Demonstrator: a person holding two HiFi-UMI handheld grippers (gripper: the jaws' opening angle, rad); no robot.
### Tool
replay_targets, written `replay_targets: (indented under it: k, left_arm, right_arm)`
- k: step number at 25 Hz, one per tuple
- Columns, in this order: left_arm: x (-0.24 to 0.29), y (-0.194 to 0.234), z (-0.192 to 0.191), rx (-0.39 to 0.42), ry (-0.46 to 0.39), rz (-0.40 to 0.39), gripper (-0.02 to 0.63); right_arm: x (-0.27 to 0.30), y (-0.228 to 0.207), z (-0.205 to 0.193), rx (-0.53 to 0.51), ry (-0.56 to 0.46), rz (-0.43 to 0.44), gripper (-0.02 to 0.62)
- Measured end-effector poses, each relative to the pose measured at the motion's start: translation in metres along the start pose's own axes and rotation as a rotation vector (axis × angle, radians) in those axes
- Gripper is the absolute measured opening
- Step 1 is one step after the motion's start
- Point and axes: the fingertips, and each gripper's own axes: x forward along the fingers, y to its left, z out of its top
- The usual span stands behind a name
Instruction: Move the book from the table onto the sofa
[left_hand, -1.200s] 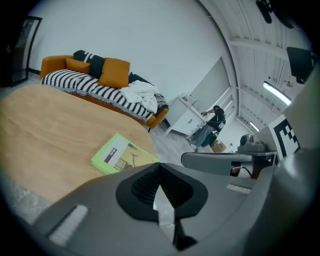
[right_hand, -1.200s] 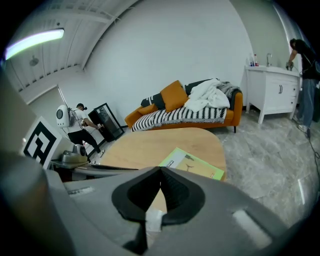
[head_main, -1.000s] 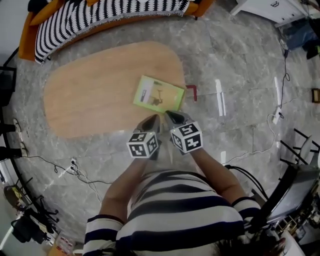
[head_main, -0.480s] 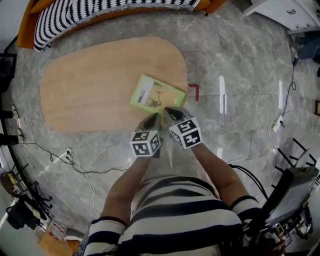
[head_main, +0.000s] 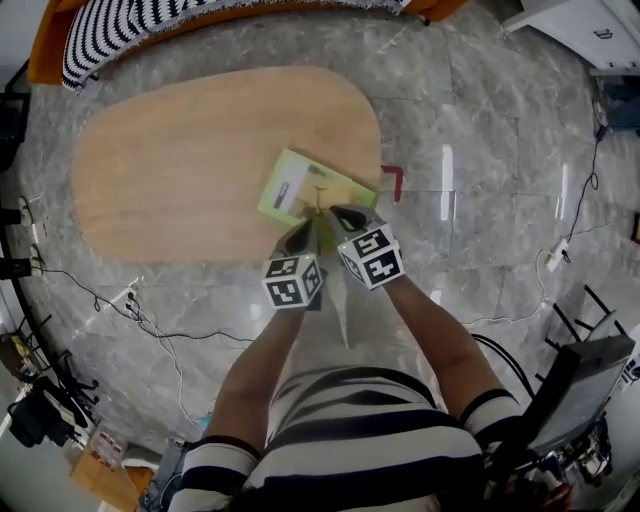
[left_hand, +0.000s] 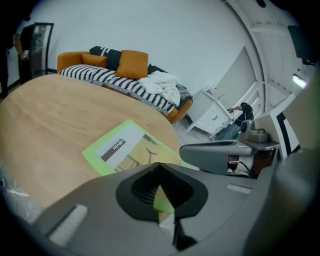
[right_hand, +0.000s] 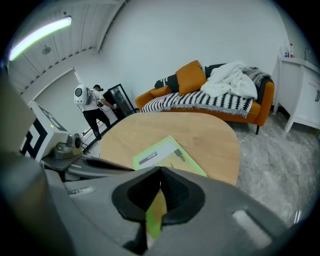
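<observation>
A green-covered book (head_main: 313, 192) lies flat near the right end of the oval wooden table (head_main: 180, 160). It also shows in the left gripper view (left_hand: 122, 147) and the right gripper view (right_hand: 165, 152). My left gripper (head_main: 306, 231) hovers shut and empty over the book's near edge. My right gripper (head_main: 344, 214) sits just beside it, also shut and empty, over the book's near right corner. Both jaws are pressed together in their own views (left_hand: 160, 166) (right_hand: 160, 171). The orange sofa (head_main: 105, 30) with a striped cover stands beyond the table, and it shows too in the gripper views (left_hand: 120, 75) (right_hand: 210, 97).
A small red bracket (head_main: 390, 183) lies on the marble floor by the table's right edge. Cables (head_main: 130, 305) run across the floor at left and right. White blankets are heaped on the sofa (right_hand: 232, 80). A white cabinet (right_hand: 300, 95) stands right of the sofa. A person (right_hand: 92, 107) stands far off.
Both grippers have dropped and moved forward from the table's near edge over the book's near edge. They stay shut. The book has not moved.
</observation>
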Motion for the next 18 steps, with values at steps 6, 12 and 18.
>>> replay_targets:
  k: [6, 12, 18]
  left_arm:
    - [0.019, 0.011, 0.001, 0.004, 0.014, 0.034, 0.002]
    - [0.031, 0.021, 0.002, -0.007, 0.016, 0.086, 0.0]
    - [0.027, 0.041, -0.005, -0.065, -0.001, 0.151, 0.142]
  right_arm:
    - [0.023, -0.011, 0.004, -0.049, 0.011, 0.013, 0.0]
    - [0.04, -0.019, 0.003, -0.084, 0.029, 0.022, 0.043]
    - [0.047, -0.024, 0.008, -0.13, 0.04, 0.047, 0.119]
